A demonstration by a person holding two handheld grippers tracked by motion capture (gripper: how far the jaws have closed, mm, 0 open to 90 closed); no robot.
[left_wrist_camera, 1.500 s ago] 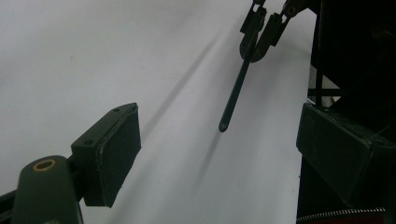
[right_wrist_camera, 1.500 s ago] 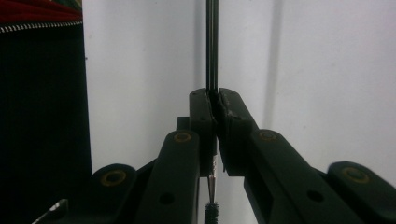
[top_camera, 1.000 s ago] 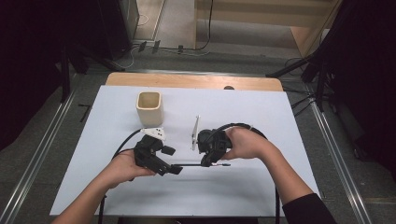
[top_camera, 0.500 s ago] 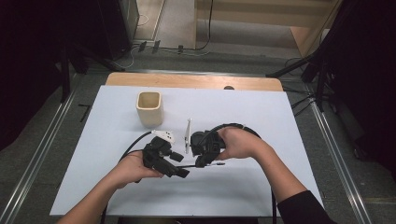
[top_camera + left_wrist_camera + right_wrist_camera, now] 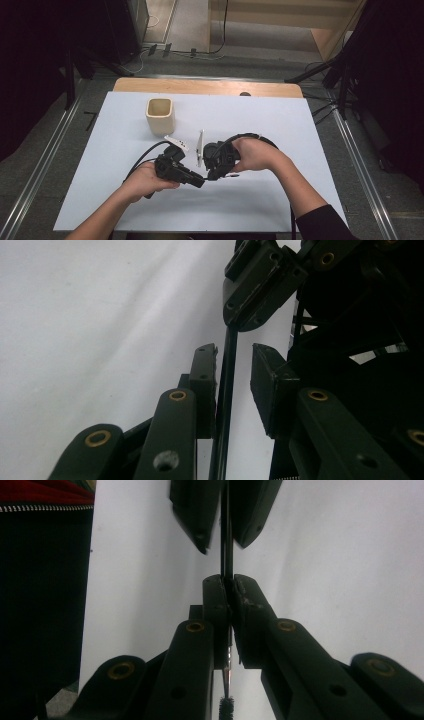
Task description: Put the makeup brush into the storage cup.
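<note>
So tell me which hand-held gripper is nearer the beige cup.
Left. The left hand-held gripper lies just below the beige cup, toward the person. The right hand-held gripper, clamped on a thin black rod, sits farther off to the cup's right.

High view looks down; both gripper views closely share the thin rod (image 5: 224, 405).

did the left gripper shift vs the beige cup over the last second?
Yes. In the high view the left gripper has slid right, away from under the beige cup, toward the right gripper; its jaws have just been closing around the thin black rod.
</note>
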